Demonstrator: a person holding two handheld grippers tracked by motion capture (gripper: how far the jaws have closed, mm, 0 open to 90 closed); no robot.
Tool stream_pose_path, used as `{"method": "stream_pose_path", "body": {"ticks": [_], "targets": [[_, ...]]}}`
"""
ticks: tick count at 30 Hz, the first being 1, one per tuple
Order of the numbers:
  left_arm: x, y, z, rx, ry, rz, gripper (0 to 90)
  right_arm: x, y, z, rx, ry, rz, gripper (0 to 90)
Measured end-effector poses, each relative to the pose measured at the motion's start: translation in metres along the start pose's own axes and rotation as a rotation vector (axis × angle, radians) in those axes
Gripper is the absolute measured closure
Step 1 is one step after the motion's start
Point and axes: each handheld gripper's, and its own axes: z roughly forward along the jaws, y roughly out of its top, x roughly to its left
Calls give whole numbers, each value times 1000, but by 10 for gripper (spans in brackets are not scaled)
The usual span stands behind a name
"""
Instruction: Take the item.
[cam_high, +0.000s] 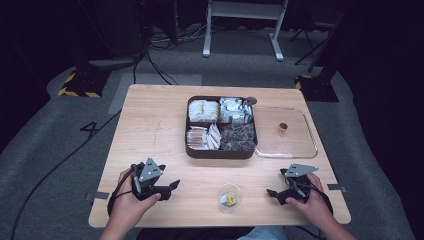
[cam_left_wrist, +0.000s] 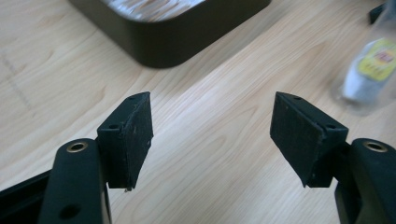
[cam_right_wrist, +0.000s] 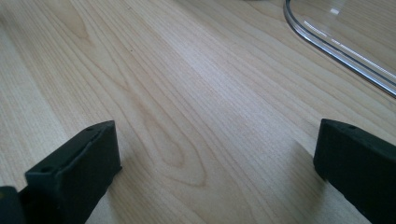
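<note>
On a pale wooden bench (cam_high: 150, 130), a person's two hand-held grippers rest near the front edge with a small clear cup (cam_high: 230, 197) between them, the thing the work seems to centre on. The left gripper (cam_high: 172, 186) points toward the cup, jaws spread with only bare wood between them; in its own view the cup (cam_left_wrist: 369, 70) stands off to the right, apart from the pads. The right gripper (cam_high: 272, 192) faces in from the other side, its jaws likewise wide and holding nothing. Flanking the cup this way probably keeps both tools within easy reach of it.

Behind, mid-bench, sits a dark four-part tray (cam_high: 196, 152) of packets, sorted by kind: yellowish ones far left, silvery far right, pale near left, dark near right. Touching its right side lies a clear lid (cam_high: 310, 140), knob up, set aside presumably so the compartments stay open for picking.

Something small and yellow-white lies in the cup, likely a packet, though its print cannot be read. The left gripper view cuts off the tray (cam_left_wrist: 187, 42) at one corner, and the right gripper view catches just a curved rim of the lid (cam_right_wrist: 336, 51). What the packets hold cannot be made out; the room beyond is dark.
</note>
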Motion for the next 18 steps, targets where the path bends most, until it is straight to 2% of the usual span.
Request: {"method": "stream_pose_path", "body": {"ticks": [8,11,18], "targets": [[19,-27,4,55,47,-55,305,0,0,0,0,1,-1,5],[28,-37,9,116,74,-69,306,0,0,0,0,2,-2,5],[36,-49,17,177,78,-94,287,0,0,0,0,4,-3,5]]}}
